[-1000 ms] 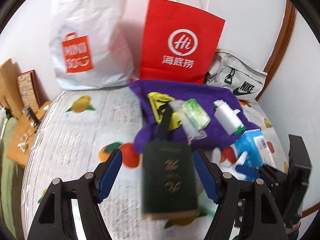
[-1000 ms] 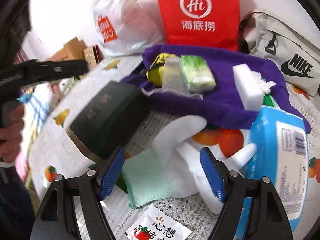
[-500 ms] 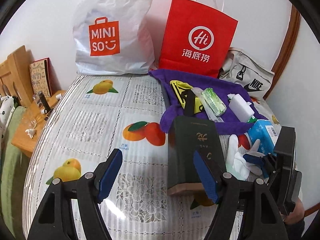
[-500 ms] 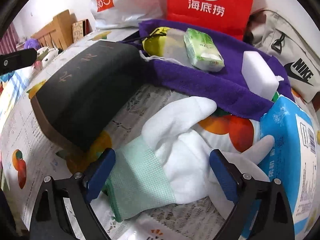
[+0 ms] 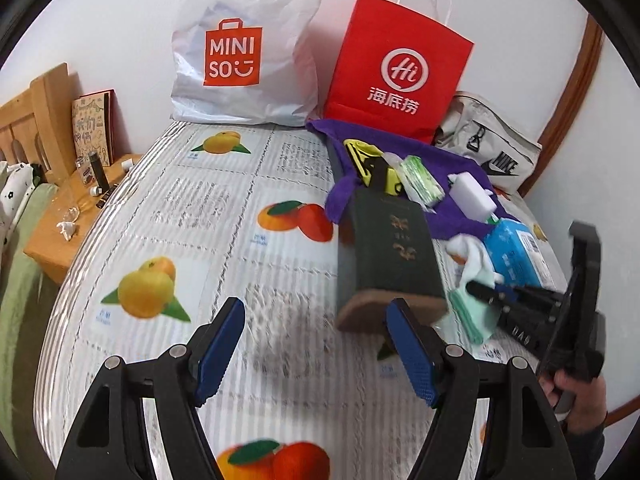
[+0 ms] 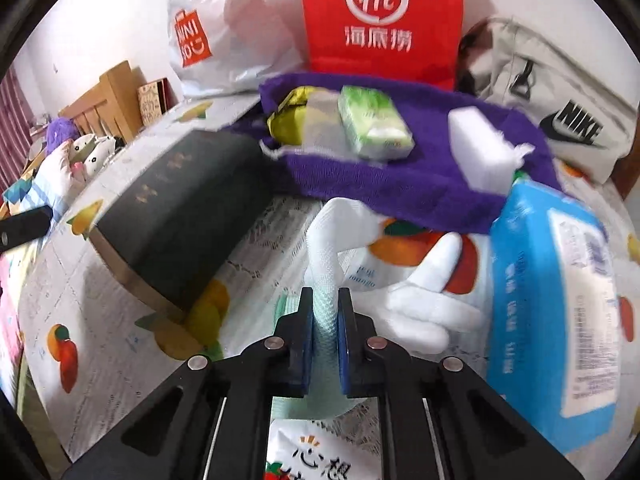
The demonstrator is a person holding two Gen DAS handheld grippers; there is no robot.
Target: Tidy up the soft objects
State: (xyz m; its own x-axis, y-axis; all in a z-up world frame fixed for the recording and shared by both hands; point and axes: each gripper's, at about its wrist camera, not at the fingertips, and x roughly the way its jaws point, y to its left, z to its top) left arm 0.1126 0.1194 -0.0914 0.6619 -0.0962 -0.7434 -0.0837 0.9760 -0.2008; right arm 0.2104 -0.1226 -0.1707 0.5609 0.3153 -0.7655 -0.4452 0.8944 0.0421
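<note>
While right hand-held gripper [image 6: 325, 316] pinches white glove [image 6: 404, 300] cuff, left hand-held gripper [image 5: 312, 344] wide over bare tablecloth [image 5: 192, 216]

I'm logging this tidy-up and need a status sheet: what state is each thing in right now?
Right gripper: just closed, pinching the glove's green cuff.
White glove: flat on the table, cuff bunched.
Left gripper: open, empty.
Dark green book: lying flat, shut.
Purple towel: spread out, crumpled.
Green tissue pack: lying on the towel.
Red paper bag: upright.
</note>
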